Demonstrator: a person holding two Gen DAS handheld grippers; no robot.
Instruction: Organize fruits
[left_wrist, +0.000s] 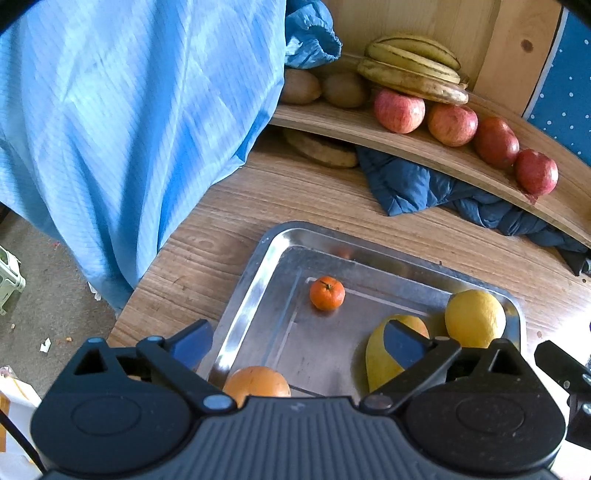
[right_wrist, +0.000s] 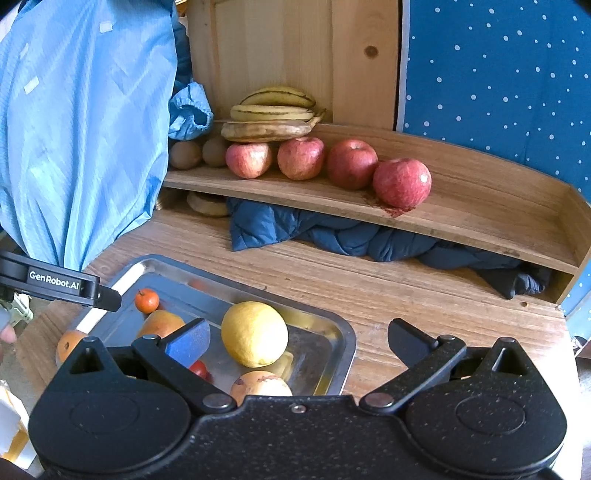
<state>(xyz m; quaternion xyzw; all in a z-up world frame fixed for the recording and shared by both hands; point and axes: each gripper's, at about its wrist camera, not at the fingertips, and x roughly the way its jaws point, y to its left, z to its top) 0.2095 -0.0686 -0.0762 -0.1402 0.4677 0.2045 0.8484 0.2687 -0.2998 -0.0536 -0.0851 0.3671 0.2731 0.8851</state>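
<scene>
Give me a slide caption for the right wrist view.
Open right gripper above a metal tray holding a lemon, with four apples and bananas lined up on the wooden shelf.

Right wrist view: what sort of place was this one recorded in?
Probably a home corner, not a lab: a worn wooden table with a low wooden shelf of red apples and yellow bananas, a crumpled dark blue quilted cloth underneath, and a polka-dot blue fabric behind.

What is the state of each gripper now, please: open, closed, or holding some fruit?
Left gripper: open, holding nothing, above the metal tray.
Right gripper: open, holding nothing, near the lemon.
</scene>
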